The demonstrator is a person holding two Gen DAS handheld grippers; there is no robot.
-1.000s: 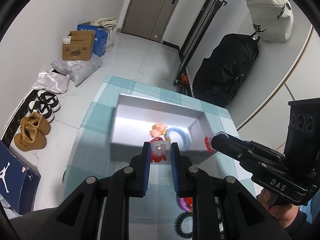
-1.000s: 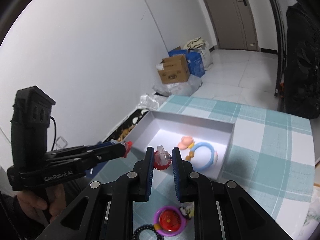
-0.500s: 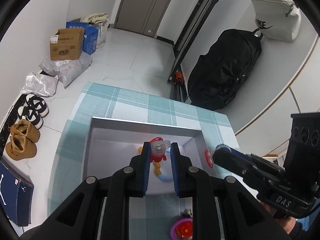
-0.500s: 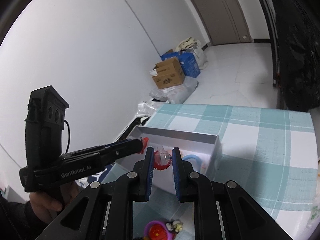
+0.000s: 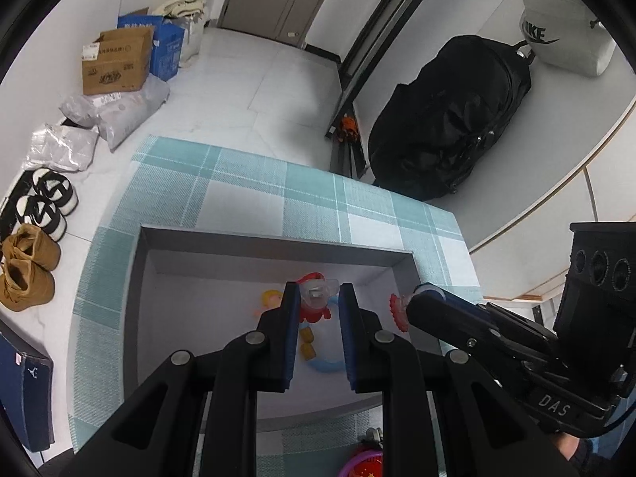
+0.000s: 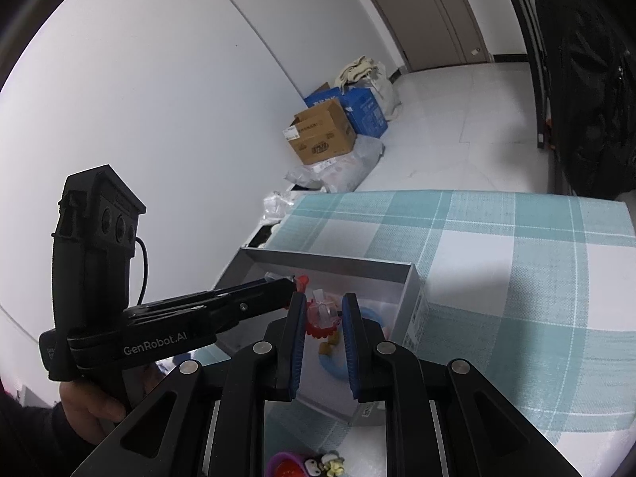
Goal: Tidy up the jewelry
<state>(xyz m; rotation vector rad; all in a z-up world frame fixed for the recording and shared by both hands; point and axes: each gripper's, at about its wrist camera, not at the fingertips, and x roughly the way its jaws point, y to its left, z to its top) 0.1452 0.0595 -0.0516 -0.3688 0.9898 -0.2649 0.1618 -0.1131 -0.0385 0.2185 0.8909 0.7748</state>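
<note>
Over the table (image 5: 246, 194) with its teal checked cloth, hovering above the open grey box (image 5: 274, 244) with both grippers tilted downward. Pinching a red-and-clear trinket (image 5: 312, 278) at the very tips of the left gripper (image 5: 318, 293), keeping those jaws narrow and pressing on it from both sides, over the far part of the box interior. Clamping a clear piece with a red frilled rim (image 6: 322, 324) in the right gripper (image 6: 324, 306), likewise keeping the jaws narrow around it, at about the box's right-hand edge as seen from the left wrist. Holding the two grippers close together, tips apart and not touching. Leaving a pale blue ring (image 5: 330, 363), a pink-and-yellow charm (image 5: 270, 300) and two small yellow bits (image 5: 307, 344) lying on the box floor below the held pieces. Leaving a purple ring with a red centre (image 6: 284, 467) and a small cartoon figure (image 6: 318, 466) lying on the cloth just outside the near wall of the box. Wrapping a hand (image 6: 93, 401) around the handle of the left gripper. Showing, beyond the table, a cardboard carton (image 5: 117, 63), a black bag (image 5: 449, 119) and pairs of shoes (image 5: 47, 202) sitting on the white floor.
</note>
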